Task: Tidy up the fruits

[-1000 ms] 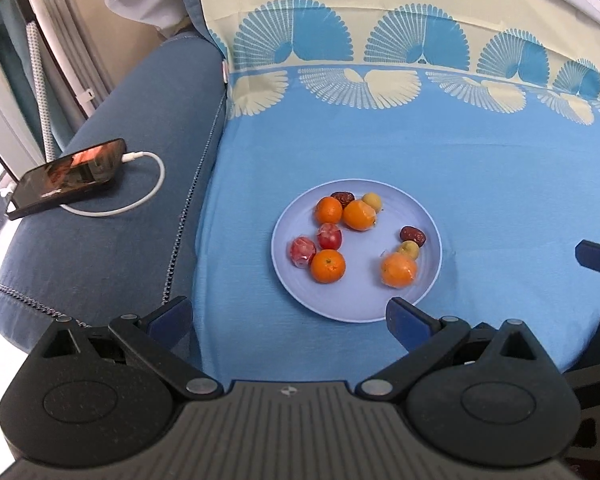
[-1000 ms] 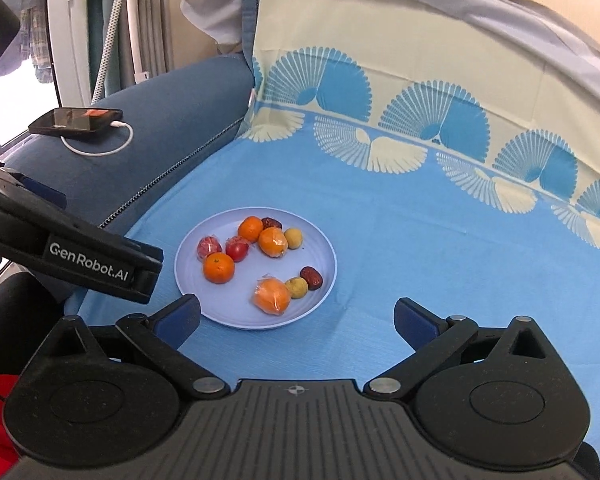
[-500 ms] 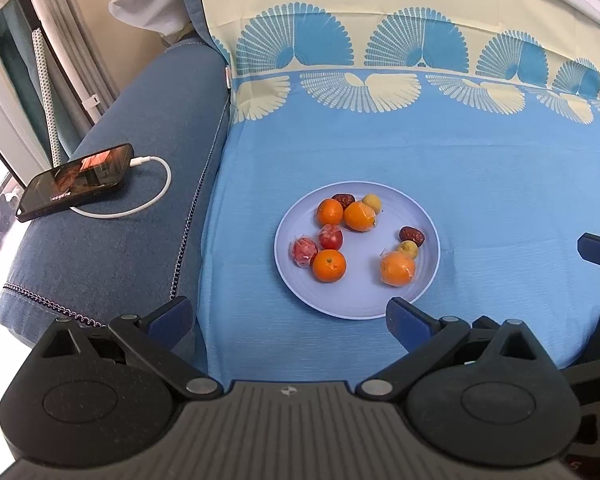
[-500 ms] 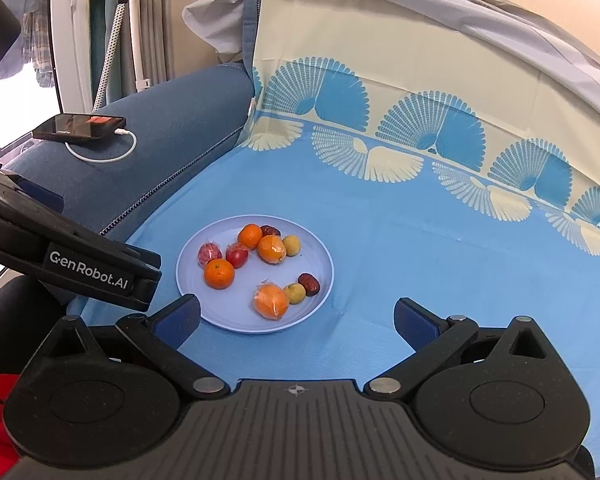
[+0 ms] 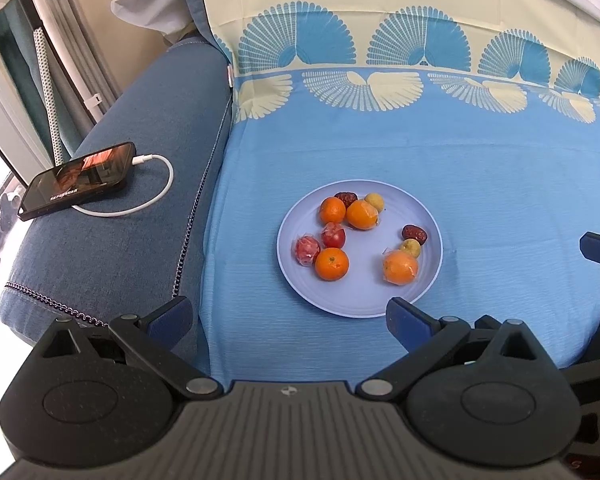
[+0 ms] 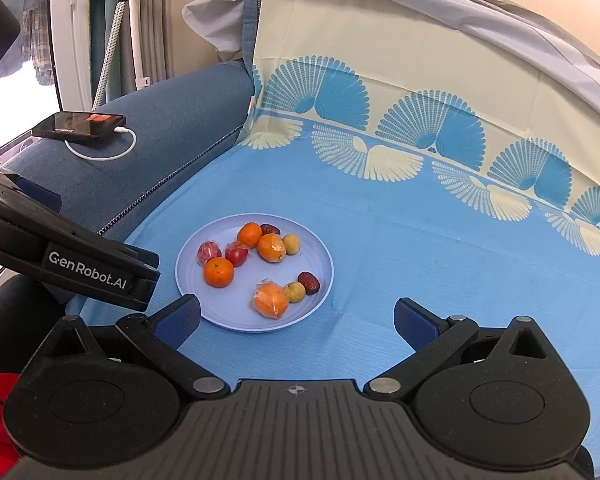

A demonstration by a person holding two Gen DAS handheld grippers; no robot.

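A pale lilac plate lies on the blue cloth and holds several small fruits. Among them are bare oranges, plastic-wrapped oranges, wrapped red fruits, small yellow fruits and dark red dates. My left gripper is open with nothing between its fingers, just short of the plate's near rim. My right gripper is open and empty too, over the plate's near right edge. The left gripper's body shows at the left of the right wrist view.
A phone on a white charging cable rests on the blue sofa arm to the left. The fan-patterned blue and cream cloth covers the seat and backrest. Bare cloth stretches to the right of the plate.
Both grippers have drawn back and risen slightly, so the plate appears smaller and farther away. The fruits have not moved and both grippers stay open.
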